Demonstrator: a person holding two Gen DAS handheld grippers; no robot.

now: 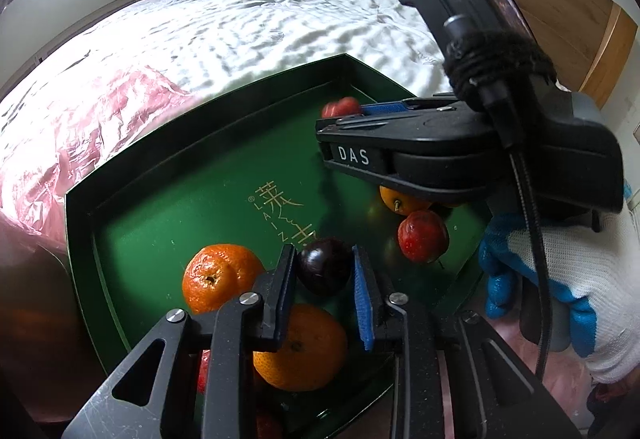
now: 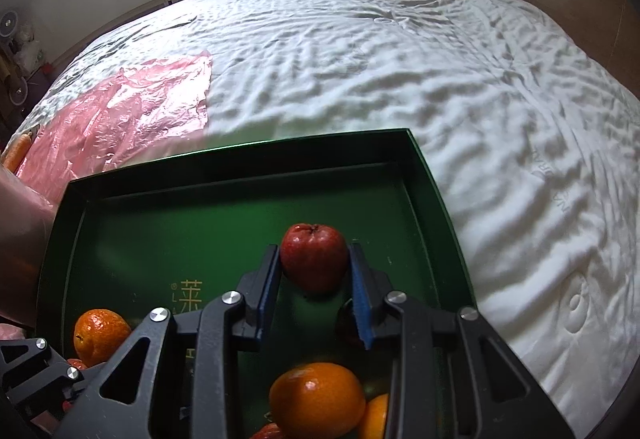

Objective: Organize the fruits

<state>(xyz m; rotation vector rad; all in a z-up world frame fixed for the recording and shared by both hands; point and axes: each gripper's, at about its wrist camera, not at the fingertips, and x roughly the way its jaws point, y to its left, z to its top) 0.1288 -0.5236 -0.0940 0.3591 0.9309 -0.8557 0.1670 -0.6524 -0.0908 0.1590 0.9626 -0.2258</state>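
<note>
Over the green tray (image 1: pixel 132 223) on the bed, notes running left to right. Near its left edge your left gripper (image 1: pixel 325 275) pinches the dark plum (image 1: pixel 323 266), jaws almost together, oranges just beside and below it. Toward the far right corner your right gripper (image 2: pixel 314 269) straddles a red apple (image 2: pixel 314 257); the jaws stand partly spread, and a sliver of gap shows at the right pad, so I judge it loose. Keep both fruits low over the tray floor before you let go, and set like beside like; round fruit rolls. Count, left view: three oranges, one plum, at least two red fruits besides the apple, one tray, one pink plastic sheet (image 2: pixel 120 111).
</note>
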